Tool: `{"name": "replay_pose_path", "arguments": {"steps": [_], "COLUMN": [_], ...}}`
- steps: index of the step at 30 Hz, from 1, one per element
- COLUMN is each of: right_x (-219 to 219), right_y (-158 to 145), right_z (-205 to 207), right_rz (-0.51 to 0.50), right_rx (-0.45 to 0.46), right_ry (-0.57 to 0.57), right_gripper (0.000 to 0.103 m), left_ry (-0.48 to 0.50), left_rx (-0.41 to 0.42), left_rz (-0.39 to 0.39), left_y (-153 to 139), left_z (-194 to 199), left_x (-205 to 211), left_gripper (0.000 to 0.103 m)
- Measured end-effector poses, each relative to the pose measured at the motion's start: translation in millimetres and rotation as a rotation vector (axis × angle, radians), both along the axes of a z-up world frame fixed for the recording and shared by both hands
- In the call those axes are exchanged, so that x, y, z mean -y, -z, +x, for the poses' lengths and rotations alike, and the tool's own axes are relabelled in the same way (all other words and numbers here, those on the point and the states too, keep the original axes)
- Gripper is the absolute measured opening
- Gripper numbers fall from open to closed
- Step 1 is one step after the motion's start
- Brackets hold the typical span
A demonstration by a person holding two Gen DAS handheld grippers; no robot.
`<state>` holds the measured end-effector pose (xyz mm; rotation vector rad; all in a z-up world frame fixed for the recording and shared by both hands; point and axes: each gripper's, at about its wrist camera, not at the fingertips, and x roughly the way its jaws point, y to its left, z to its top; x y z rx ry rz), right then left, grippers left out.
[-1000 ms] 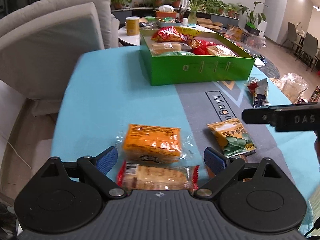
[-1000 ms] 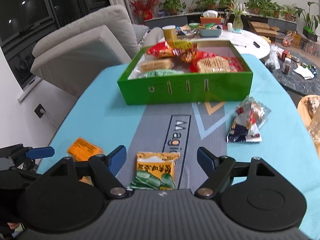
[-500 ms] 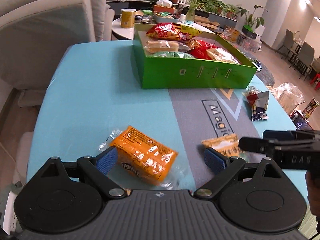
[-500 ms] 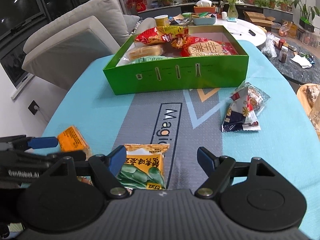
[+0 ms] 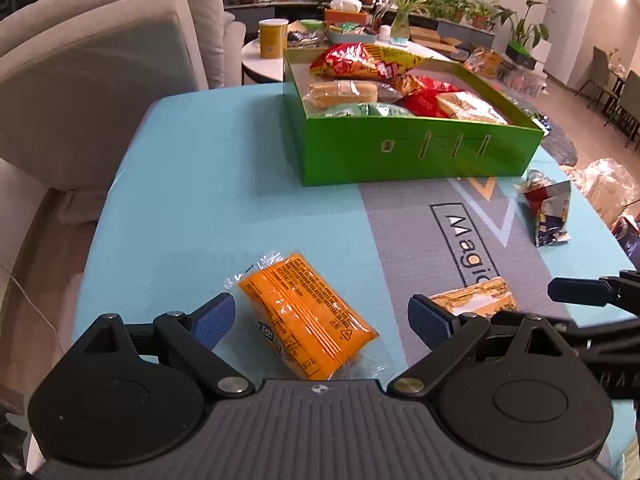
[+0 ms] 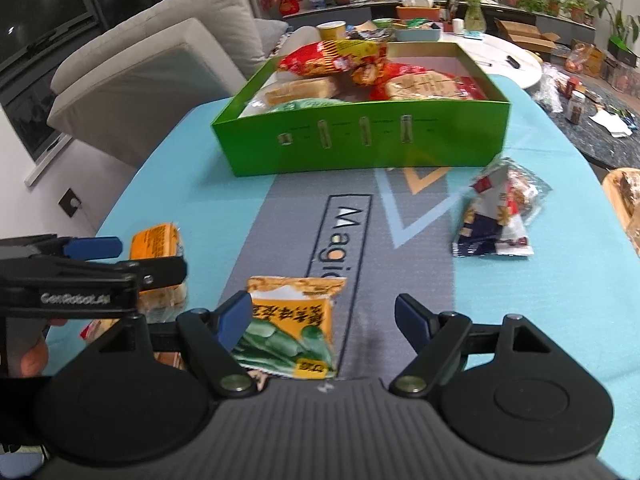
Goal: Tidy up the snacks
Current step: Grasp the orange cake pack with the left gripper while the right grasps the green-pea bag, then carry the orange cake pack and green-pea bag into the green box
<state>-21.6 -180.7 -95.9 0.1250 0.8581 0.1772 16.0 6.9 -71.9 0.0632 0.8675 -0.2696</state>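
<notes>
My left gripper is open, its fingers on either side of an orange snack packet that lies on the table. My right gripper is open, with a yellow pea snack bag between its fingers, nearer the left one. The pea bag also shows in the left wrist view. The orange packet also shows in the right wrist view, partly behind my left gripper. A green box holding several snacks stands at the table's far side.
A blue-and-red snack bag lies to the right, short of the box. A red-ended bread packet is partly hidden under my left gripper. A grey sofa stands left of the table. A cluttered round table stands behind the box.
Both grippers have moved forward and lower over the table. The orange packet now lies between the left fingers; the pea bag sits between the right fingers. Both grippers stay open.
</notes>
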Motion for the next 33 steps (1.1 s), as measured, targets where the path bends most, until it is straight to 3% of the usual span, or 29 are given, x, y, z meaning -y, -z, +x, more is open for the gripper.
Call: {"name": "replay_pose_path", "arguments": {"steps": [5, 8, 9, 10, 14, 18, 20, 21, 23, 24, 27, 33], "right_x": [-9, -14, -16, -18, -23, -28, -29, -29, -32, -33, -34, -12], "right_y": [3, 4, 5, 6, 11, 14, 16, 18, 19, 20, 18, -1], "right_z": [-1, 1, 2, 3, 8, 11, 12, 13, 14, 14, 14, 20], "right_rz": [-0.037, -0.038, -0.046, -0.056, -0.074, -0.079, -0.082, -0.085, -0.105, -0.123, -0.159, -0.042], "right_rx": [-0.004, -0.009, -0.012, -0.015, -0.033, -0.045, -0.052, -0.054, -0.046, -0.042, -0.015, 0.034], "right_ry": [-0.012, -0.017, -0.017, -0.017, -0.017, -0.028, -0.03, -0.031, -0.037, -0.041, -0.053, -0.025], "right_gripper": [0.065, 0.066, 0.066, 0.066, 0.066, 0.066, 0.066, 0.066, 0.066, 0.066, 0.066, 0.065], "left_ry": [-0.008, -0.015, -0.013, -0.001, 0.015, 0.001, 0.01, 0.019, 0.033, 0.038, 0.041, 0.037], "left_rx": [-0.018, -0.027, -0.025, -0.022, -0.035, -0.034, -0.025, -0.025, -0.031, -0.025, -0.002, 0.068], "left_rz": [-0.001, 0.0, 0.001, 0.001, -0.016, 0.022, 0.033, 0.031, 0.023, 0.028, 0.015, 0.003], "left_y": [5, 8, 9, 11, 11, 13, 14, 15, 18, 19, 15, -9], "left_z": [7, 9, 9, 9, 11, 11, 12, 12, 14, 15, 14, 12], "left_x": [5, 4, 2, 1, -5, -2, 1, 2, 2, 2, 0, -2], "left_gripper": [0.083, 0.063, 0.05, 0.044, 0.043, 0.057, 0.058, 0.058, 0.043, 0.042, 0.04, 0.04]}}
